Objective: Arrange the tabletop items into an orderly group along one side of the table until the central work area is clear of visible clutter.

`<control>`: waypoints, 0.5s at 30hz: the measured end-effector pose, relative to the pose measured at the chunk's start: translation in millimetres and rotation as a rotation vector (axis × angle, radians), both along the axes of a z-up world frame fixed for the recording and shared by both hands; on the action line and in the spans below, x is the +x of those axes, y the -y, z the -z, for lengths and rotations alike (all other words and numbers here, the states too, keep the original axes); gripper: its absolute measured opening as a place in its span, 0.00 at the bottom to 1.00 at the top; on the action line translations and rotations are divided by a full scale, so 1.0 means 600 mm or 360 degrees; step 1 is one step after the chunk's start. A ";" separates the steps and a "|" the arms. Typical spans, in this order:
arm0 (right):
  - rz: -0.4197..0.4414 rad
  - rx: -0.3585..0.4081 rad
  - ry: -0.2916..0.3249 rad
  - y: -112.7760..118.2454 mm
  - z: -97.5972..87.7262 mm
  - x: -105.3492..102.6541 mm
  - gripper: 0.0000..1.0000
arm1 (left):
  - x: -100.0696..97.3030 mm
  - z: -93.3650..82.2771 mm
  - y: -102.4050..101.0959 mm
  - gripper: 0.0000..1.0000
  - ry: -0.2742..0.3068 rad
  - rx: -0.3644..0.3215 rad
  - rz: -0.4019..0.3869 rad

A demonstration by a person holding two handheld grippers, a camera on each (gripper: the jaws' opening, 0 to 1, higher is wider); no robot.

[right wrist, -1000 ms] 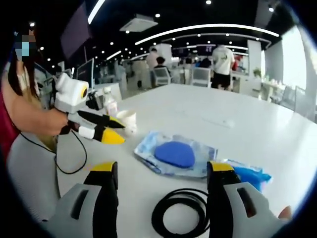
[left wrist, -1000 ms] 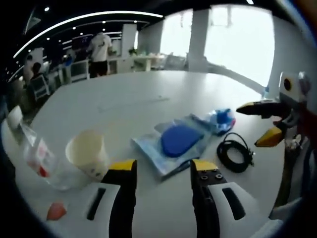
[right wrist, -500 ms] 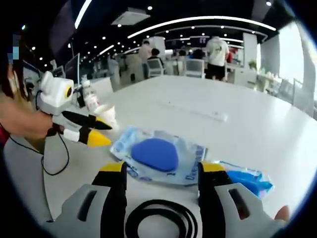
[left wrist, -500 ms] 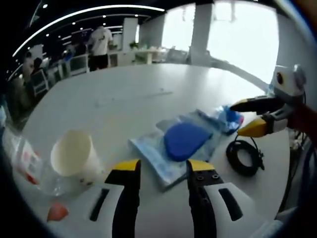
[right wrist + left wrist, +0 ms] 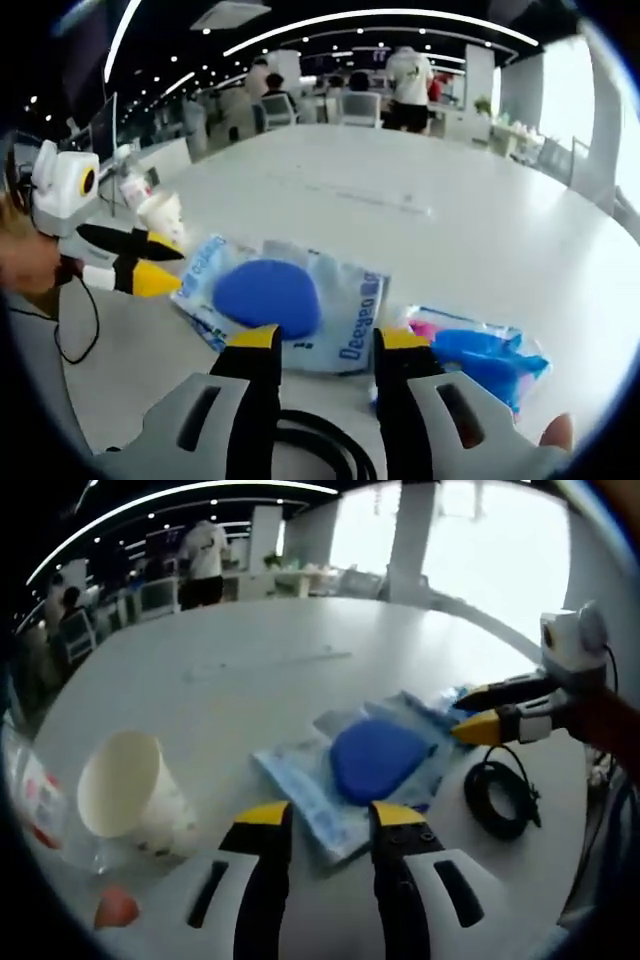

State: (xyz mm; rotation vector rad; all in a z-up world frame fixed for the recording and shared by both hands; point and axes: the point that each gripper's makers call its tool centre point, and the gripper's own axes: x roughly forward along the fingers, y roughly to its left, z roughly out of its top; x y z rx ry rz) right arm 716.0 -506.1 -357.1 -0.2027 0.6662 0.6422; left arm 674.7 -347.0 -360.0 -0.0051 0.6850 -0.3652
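In the left gripper view, the left gripper [image 5: 322,820] stood unclenched, its jaws just short of the blue pouch [image 5: 375,760], paper cup [image 5: 125,792] to its left. In the right gripper view, the right gripper [image 5: 325,345] was likewise released, the pouch's near edge between its tips and the black cable [image 5: 322,440] beneath.
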 end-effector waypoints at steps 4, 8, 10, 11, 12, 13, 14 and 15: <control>0.0043 0.0010 -0.0045 0.000 0.014 0.004 0.40 | 0.000 0.005 0.000 0.28 -0.0015 0.0003 -0.0003; 0.0077 0.0000 -0.0046 0.004 0.017 0.011 0.41 | 0.000 0.008 -0.002 0.27 -0.0023 0.0018 -0.0008; 0.0092 0.0012 -0.0068 0.004 0.020 0.012 0.40 | 0.004 0.012 -0.004 0.25 -0.0037 0.0016 -0.0015; 0.0111 0.0016 -0.0091 0.005 0.023 0.011 0.39 | 0.005 0.014 -0.005 0.24 -0.0046 0.0017 -0.0021; 0.0122 0.0018 -0.0110 0.006 0.026 0.010 0.37 | 0.006 0.015 -0.006 0.24 -0.0049 0.0018 -0.0024; 0.0138 0.0028 -0.0133 0.007 0.029 0.009 0.36 | 0.007 0.017 -0.007 0.23 -0.0059 0.0013 -0.0031; 0.0149 0.0030 -0.0131 0.009 0.030 0.011 0.36 | 0.007 0.017 -0.007 0.23 -0.0061 0.0013 -0.0034; 0.0160 0.0034 -0.0139 0.011 0.031 0.011 0.34 | 0.007 0.017 -0.007 0.21 -0.0066 0.0012 -0.0035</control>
